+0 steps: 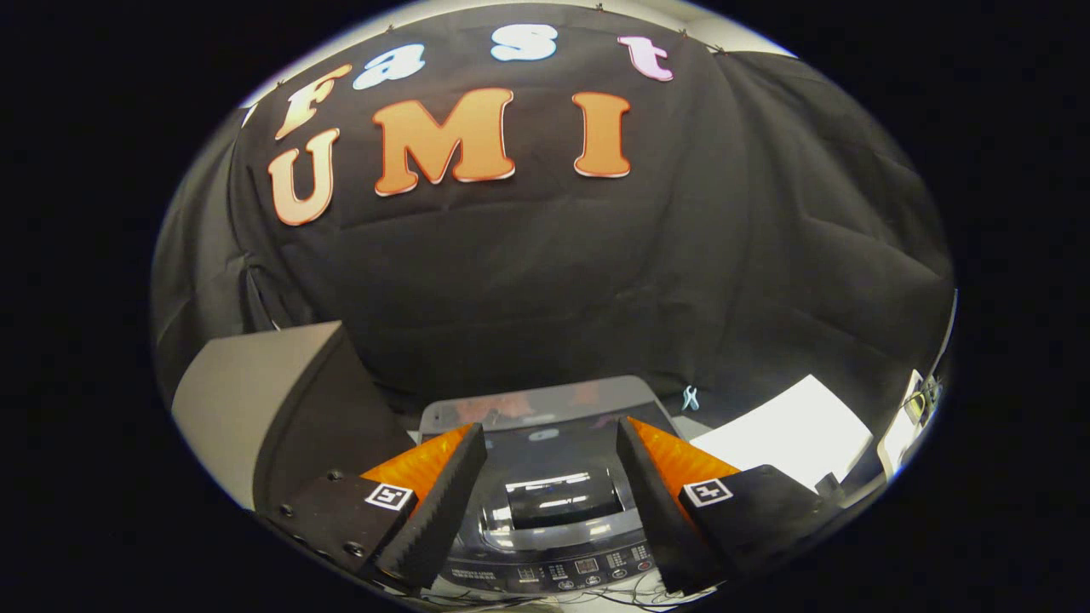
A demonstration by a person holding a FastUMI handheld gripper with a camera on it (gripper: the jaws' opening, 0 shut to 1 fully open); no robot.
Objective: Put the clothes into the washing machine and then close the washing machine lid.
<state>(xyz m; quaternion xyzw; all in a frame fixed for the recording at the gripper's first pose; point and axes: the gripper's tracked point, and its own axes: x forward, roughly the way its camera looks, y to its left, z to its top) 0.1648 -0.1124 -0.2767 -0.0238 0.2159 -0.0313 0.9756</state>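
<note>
A small top-loading washing machine (545, 545) stands below me, between and just beyond my fingers. Its dark glossy lid (553, 502) has a window and appears to lie flat. A control panel (562, 569) runs along its near edge, and a grey shiny panel (536, 400) rises at its back. My gripper (552, 426) hovers above the machine, open, with nothing between the fingers (443, 494).
A grey-topped dark box (255, 392) stands left of the machine. A white flat surface (792, 434) lies to its right, with a small pale clip (690, 398) near the booth wall. Thin cables (596, 596) trail in front of the machine.
</note>
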